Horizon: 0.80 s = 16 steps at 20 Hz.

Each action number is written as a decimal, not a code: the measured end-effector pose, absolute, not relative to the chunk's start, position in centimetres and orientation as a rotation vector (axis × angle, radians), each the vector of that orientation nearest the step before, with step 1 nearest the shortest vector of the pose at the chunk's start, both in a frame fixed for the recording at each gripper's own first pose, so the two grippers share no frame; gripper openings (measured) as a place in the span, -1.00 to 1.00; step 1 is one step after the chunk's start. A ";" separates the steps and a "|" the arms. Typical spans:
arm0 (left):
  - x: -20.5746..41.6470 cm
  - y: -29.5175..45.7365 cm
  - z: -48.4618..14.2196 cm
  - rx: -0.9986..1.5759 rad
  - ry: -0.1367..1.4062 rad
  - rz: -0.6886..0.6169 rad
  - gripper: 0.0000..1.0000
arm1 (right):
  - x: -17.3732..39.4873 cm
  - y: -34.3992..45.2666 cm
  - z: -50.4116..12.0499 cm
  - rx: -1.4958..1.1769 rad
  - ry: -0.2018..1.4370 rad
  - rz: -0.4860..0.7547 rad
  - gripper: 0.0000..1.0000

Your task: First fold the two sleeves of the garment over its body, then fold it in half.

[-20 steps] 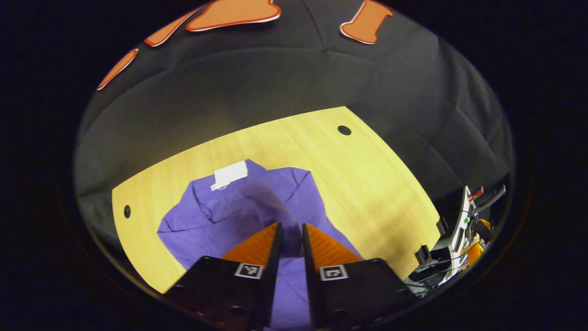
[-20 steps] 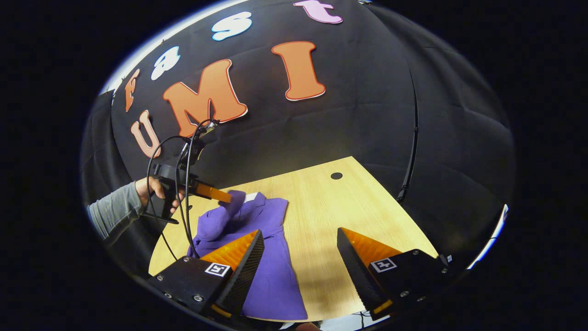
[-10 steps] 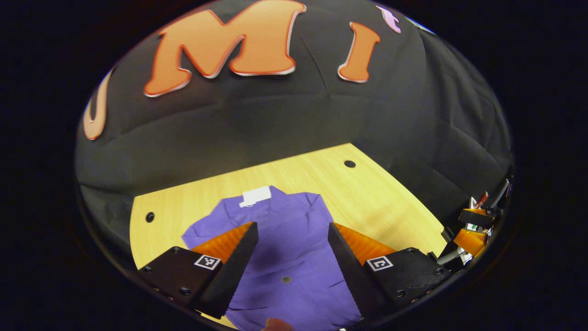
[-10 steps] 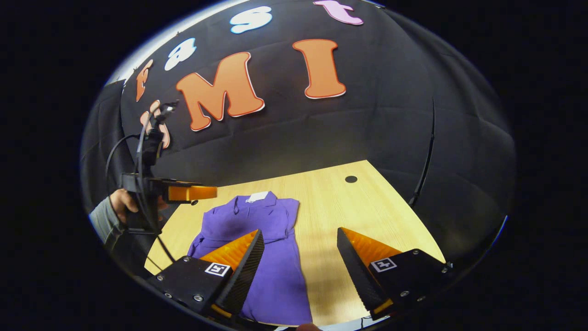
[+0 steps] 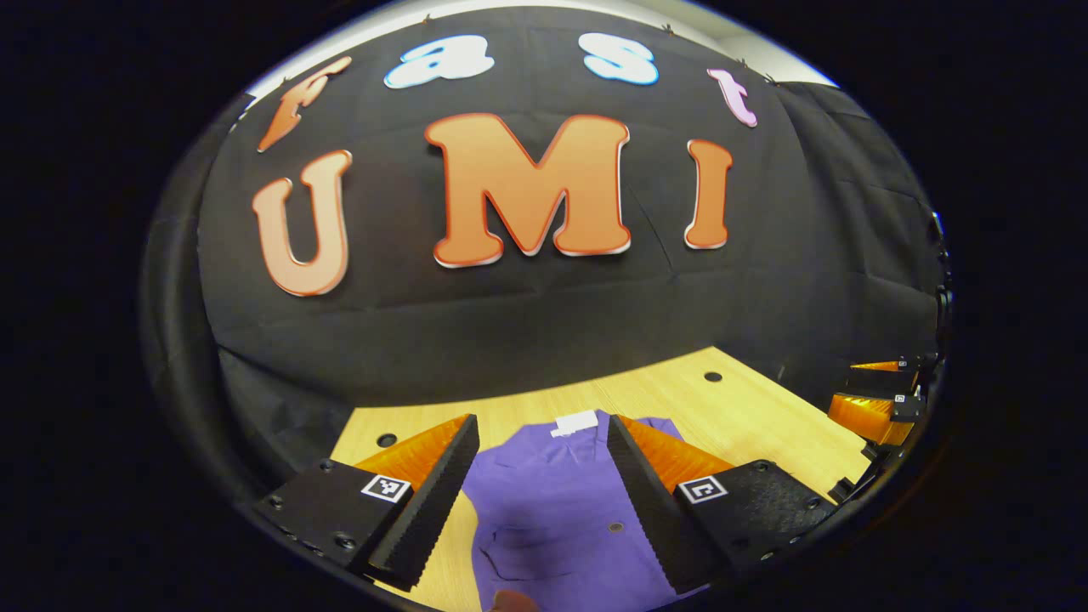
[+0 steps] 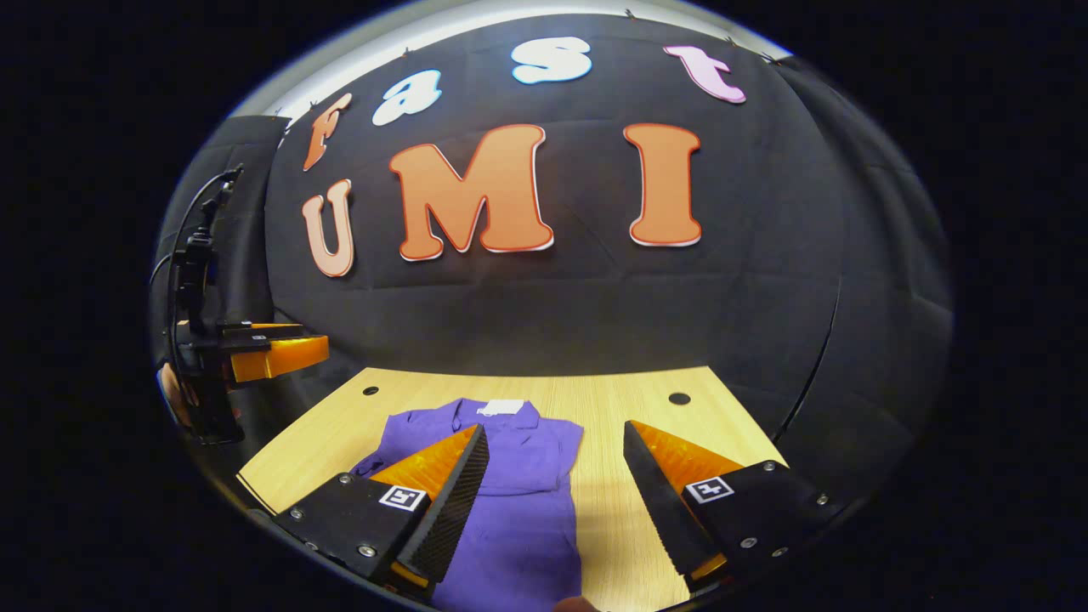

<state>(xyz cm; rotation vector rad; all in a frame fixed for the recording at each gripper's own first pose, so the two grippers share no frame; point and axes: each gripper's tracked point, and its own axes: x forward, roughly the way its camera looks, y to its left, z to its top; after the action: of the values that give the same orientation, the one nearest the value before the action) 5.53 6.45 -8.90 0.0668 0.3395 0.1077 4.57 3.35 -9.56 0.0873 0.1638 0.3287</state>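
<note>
A purple garment (image 5: 561, 518) lies flat on the wooden table (image 5: 748, 421), collar and white tag (image 5: 575, 422) toward the back wall, sleeves laid in over its body. My left gripper (image 5: 542, 463) hangs open above it with nothing between the fingers. In the right gripper view the same garment (image 6: 518, 501) lies left of centre on the table (image 6: 646, 501). My right gripper (image 6: 554, 472) is open too, above the garment's right edge and holding nothing. The left gripper (image 6: 272, 357) shows at the far left there, raised off the table. The right gripper (image 5: 875, 408) shows at the right edge of the left gripper view.
The table has small round holes near its back corners (image 6: 679, 398) (image 6: 371, 391). Black cloth wall (image 6: 595, 297) closes in the back and sides of the table. A hand (image 6: 174, 395) holds the left gripper at the far left.
My left gripper let go of the sleeve, opened, and has lifted and tilted up toward the wall. The sleeve now lies on the body. My right gripper also tilted up, staying open.
</note>
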 end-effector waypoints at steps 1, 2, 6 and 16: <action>4.7 6.9 -8.1 0.082 0.290 0.131 0.97 | 4.3 3.7 -9.0 0.077 0.137 0.337 0.89; 3.9 7.2 -7.0 0.097 0.242 0.143 0.96 | 4.2 4.1 -8.6 0.067 0.111 0.346 0.90; 0.2 8.2 -5.0 0.132 0.127 0.206 0.93 | 3.8 4.7 -10.6 0.015 0.132 0.360 0.89; -9.0 10.9 -19.4 0.024 0.539 0.288 0.93 | -2.0 2.8 -25.8 -0.022 0.609 0.370 0.91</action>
<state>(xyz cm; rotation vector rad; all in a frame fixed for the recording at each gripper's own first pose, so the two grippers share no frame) -8.95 10.91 -19.41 0.0242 0.5386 0.2882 -1.96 2.84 -25.79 -0.0215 0.6093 0.3696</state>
